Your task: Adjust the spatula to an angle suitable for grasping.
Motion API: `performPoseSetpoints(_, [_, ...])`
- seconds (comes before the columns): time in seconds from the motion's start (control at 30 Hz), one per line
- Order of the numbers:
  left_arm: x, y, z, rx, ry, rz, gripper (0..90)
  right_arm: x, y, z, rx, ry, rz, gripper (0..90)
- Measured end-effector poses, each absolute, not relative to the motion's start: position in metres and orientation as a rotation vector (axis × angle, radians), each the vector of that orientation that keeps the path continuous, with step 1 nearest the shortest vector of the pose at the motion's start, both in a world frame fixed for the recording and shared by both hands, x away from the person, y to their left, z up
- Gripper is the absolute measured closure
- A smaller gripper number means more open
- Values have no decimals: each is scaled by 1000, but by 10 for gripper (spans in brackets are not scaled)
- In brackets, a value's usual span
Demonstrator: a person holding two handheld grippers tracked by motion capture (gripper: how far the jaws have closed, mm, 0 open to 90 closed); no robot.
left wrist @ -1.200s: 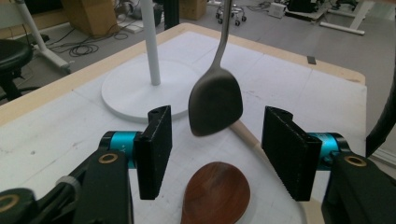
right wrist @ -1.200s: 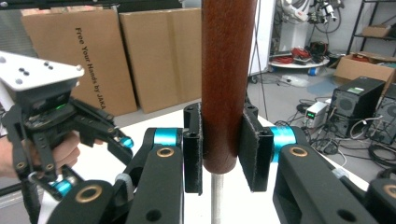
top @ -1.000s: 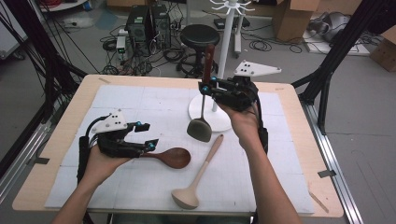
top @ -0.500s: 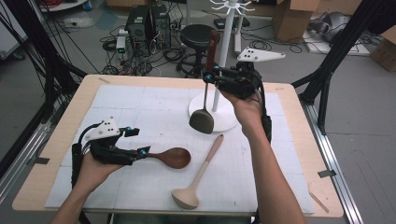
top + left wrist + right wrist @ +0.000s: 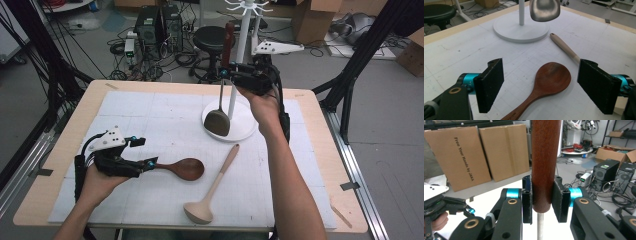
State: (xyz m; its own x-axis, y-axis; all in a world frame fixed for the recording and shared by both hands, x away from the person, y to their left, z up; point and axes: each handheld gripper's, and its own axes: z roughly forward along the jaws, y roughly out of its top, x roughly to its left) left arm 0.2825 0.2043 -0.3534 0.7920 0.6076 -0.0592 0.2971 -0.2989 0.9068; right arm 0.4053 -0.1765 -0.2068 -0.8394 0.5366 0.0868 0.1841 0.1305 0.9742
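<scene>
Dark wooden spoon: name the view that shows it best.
The left gripper view: the dark wooden spoon lies close up between the left gripper's open jaws, bowl and grain clear. The high view shows it whole but small.

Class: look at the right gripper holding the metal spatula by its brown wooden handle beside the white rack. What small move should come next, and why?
Probably lift a little higher toward the white rack's hooks. The right gripper clamps the metal spatula with the brown wooden handle, whose blade hangs just above the rack's round base, unhung.
</scene>
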Motion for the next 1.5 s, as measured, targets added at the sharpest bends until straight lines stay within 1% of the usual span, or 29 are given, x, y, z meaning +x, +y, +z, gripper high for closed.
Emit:
performPoseSetpoints(0.5, [283,205,-353,1888,682,363,207,425,-185,-193,777,2103,1759,734])
performPoseSetpoints(0.9, [283,205,-352,1879,683,367,205,434,-193,-193,839,2076,1742,734])
performPoseSetpoints(1.5, [284,206,-351,1866,678,363,205,445,-194,-192,865,2078,1730,733])
